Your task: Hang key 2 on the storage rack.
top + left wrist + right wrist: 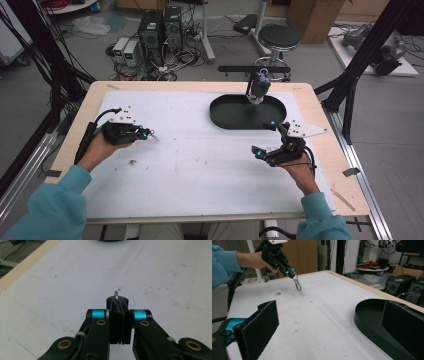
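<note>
A small metal carabiner clip (297,285) hangs from my left gripper (291,271), a little above the white mat (190,165). The left gripper (146,133) is at the mat's left side and is shut on the clip (153,135). In the left gripper view, the clip's thin edge (116,295) pokes out between the closed jaws of the left gripper (119,302). My right gripper (265,137) stands open at the right of the mat, just in front of the black oval tray (220,117), with nothing between its jaws. Its own view puts the right gripper (331,310) beside the tray rim (367,315).
A small camera on a stand (259,87) rises at the tray's far edge. The wooden table edge (325,145) frames the mat. A few dark specks (133,161) lie near the left hand. Computers and cables (160,30) sit on the floor beyond.
</note>
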Demonstrator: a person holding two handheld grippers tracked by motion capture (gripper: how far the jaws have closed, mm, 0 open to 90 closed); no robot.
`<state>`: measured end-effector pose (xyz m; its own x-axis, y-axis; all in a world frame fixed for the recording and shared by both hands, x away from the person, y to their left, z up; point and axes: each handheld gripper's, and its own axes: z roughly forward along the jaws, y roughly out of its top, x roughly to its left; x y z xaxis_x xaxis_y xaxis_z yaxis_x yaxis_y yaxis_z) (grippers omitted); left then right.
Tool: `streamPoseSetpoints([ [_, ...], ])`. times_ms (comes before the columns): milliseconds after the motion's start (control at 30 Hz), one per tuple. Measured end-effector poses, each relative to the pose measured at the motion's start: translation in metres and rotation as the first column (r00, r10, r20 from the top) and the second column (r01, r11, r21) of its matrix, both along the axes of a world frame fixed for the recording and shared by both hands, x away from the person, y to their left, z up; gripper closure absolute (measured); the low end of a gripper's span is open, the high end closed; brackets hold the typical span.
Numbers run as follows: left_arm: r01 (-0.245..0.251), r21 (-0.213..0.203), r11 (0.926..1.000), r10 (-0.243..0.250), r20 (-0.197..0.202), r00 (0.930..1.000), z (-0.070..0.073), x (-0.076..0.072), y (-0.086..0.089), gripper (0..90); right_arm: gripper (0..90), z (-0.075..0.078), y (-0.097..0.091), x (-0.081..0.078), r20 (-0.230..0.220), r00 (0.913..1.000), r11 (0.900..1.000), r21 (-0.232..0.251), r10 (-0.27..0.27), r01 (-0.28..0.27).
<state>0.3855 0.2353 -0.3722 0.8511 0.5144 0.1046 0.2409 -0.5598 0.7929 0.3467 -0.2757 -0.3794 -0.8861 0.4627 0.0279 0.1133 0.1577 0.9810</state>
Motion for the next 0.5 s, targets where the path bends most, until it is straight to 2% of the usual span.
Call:
streamPoseSetpoints([
  [33,0.008,-0.007,0.9999,-0.008,0.001,1.0000,0.003,0.000,0.000,88.4,0.7,0.001,0.001,0.000,0.001,1.0000,1.0000,-0.002,0.003,-0.003],
  [100,0.015,-0.062,0.9980,-0.015,0.007,0.9999,0.008,-0.001,-0.001,88.4,0.7,0.005,0.003,0.001,0.001,0.9998,0.9998,-0.008,0.019,-0.019],
  [133,0.019,-0.075,0.9970,-0.018,0.010,0.9998,0.010,-0.001,-0.003,88.4,0.7,0.007,0.005,0.002,-0.004,0.9997,0.9996,-0.011,0.025,-0.025],
  [267,0.038,-0.111,0.9931,-0.035,0.033,0.9988,0.016,-0.004,-0.010,88.4,0.7,0.014,0.010,0.006,0.003,0.9986,0.9984,-0.023,0.052,-0.052],
  [500,0.090,-0.162,0.9828,-0.084,0.042,0.9956,0.021,-0.008,-0.028,88.4,0.7,0.025,0.019,0.012,0.009,0.9957,0.9950,-0.039,0.092,-0.092],
])
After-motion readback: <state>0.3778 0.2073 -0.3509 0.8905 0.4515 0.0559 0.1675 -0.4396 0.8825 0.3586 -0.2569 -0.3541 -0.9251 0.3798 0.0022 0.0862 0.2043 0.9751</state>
